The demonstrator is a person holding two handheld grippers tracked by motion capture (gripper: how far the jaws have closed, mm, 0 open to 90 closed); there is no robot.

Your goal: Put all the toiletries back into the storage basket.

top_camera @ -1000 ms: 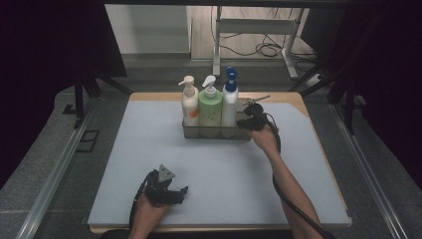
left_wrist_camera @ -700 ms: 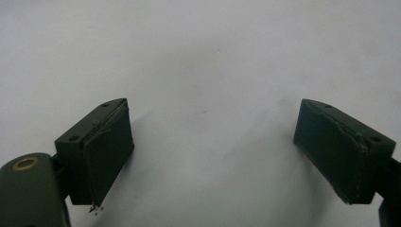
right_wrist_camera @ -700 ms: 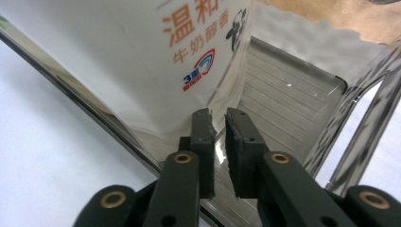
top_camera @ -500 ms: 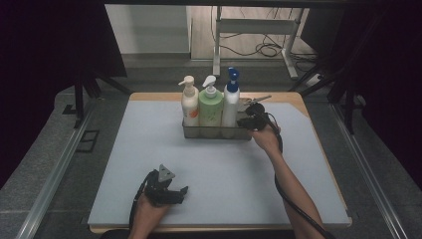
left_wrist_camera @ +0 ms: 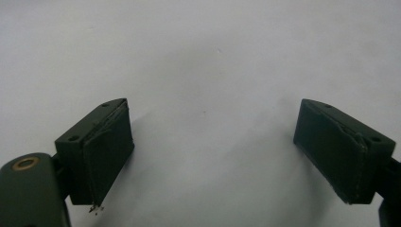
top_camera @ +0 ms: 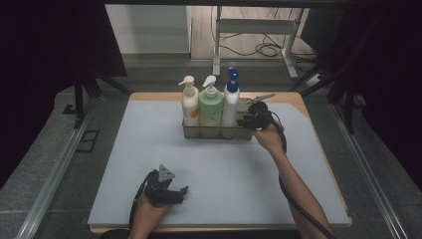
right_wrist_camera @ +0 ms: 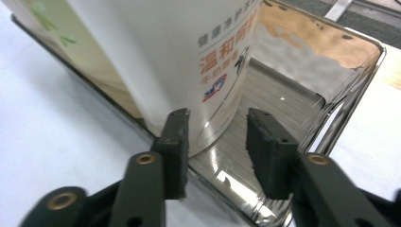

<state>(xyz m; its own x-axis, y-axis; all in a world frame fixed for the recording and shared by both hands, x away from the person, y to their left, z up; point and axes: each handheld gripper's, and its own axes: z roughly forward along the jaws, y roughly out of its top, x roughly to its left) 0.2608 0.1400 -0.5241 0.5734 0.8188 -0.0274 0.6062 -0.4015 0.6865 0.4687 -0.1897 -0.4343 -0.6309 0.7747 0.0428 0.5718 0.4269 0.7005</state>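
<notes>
Risk: right gripper (right_wrist_camera: 215, 151) sits at the rim of the shiny rectangular metal caddy (right_wrist_camera: 331, 118), one jaw outside the near wall, the other over the tray floor. Judgement: if it pulls away crooked, a jaw could catch the rim and drag or tip the caddy, toppling the bottles.

Right jaws have just been opening; now narrowly parted, with nothing pressed between the pads.

White pump bottle with blue head and orange print (right_wrist_camera: 179, 61) stands upright inside the caddy, at its right end, next to the green pump bottle (top_camera: 210, 107) and the cream pump bottle (top_camera: 189, 103). It is just beyond the right jaws, close to the left pad, seemingly not touching.

Left gripper (left_wrist_camera: 213, 151): jaws wide, empty, over bare pale mat (left_wrist_camera: 203, 56), well apart from the caddy on the near side
</notes>
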